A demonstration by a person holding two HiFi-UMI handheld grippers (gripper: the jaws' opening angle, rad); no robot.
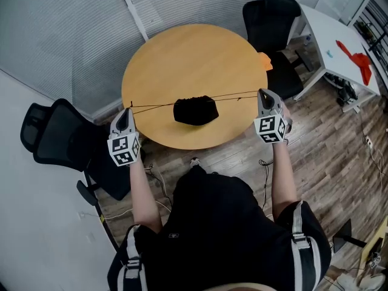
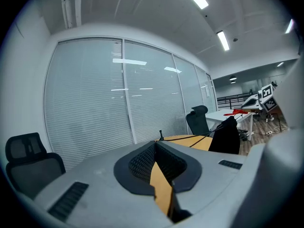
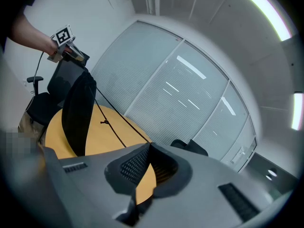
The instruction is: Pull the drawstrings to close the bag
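A black drawstring bag [image 1: 196, 110] lies bunched on the round wooden table [image 1: 182, 59], near its front edge. Its thin dark drawstrings [image 1: 156, 106] stretch taut to both sides. At the table's left rim my left gripper [image 1: 128, 110] is shut on the left drawstring end. My right gripper [image 1: 261, 93] is shut on the right drawstring [image 1: 236, 95] at the right rim. In the left gripper view the strings [image 2: 199, 137] run from the closed jaw tips [image 2: 155, 142] to the bag [image 2: 227, 136]. The right gripper view shows the string [image 3: 116, 120] leading from the closed tips [image 3: 150, 145] to the bag [image 3: 78, 112].
A black office chair [image 1: 57, 135] stands at the table's left front, another [image 1: 273, 23] at the back right. A white desk [image 1: 336, 41] with a red object [image 1: 357, 56] stands at the far right. Blinds [image 1: 73, 35] line the back wall, and cables [image 1: 267, 162] lie on the floor.
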